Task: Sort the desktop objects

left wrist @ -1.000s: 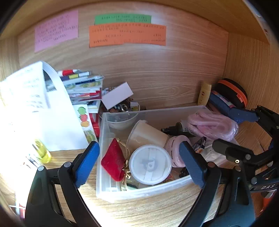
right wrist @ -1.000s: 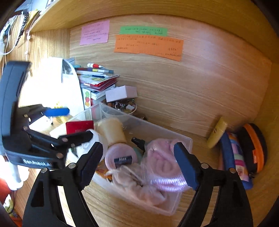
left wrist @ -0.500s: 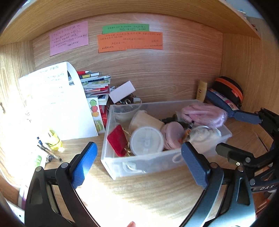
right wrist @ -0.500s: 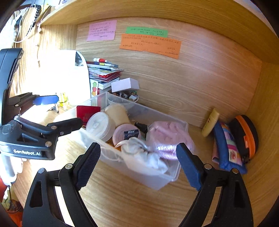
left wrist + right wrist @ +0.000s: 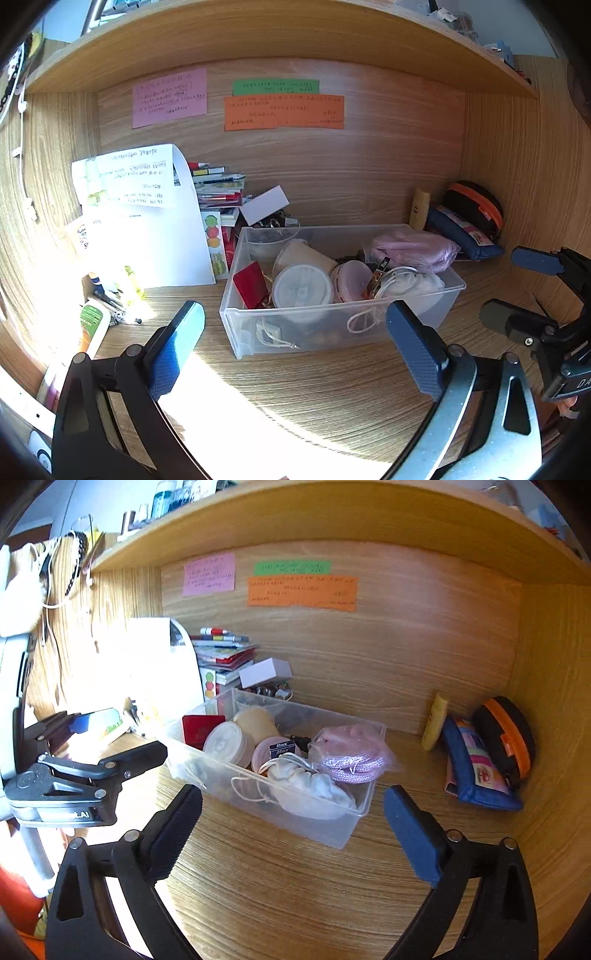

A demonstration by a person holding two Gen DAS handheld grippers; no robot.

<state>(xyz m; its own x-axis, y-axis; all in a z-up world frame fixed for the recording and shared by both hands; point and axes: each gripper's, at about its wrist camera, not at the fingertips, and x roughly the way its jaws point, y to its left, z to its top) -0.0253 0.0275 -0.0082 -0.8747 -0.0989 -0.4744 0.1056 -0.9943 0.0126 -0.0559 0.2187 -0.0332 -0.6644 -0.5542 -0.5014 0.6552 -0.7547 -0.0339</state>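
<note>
Both tools empty over bare desk, clear bin loaded, stragglers left at both ends.

Desk (image 5: 295, 387) carries one clear plastic bin (image 5: 332, 321) at centre, just ahead of both tools. Left tool (image 5: 295, 328) and right tool (image 5: 291, 814): jaws wide apart and opening, nothing between them. Bin holds, counted: one pink cord bundle (image 5: 351, 755), one white drawstring pouch (image 5: 306, 781), two lidded tubs (image 5: 303, 288), one red card (image 5: 251, 284); smaller items under these cannot be told. Outside the bin: one book stack (image 5: 218, 188) with one white box (image 5: 264, 205) at the back, one blue pouch (image 5: 476, 771), one orange-trimmed case (image 5: 506, 734), one yellow tube (image 5: 436, 720). Judgement: next pick should be a single loose item, approached low with jaws squarely either side, clear of the bin wall.
</note>
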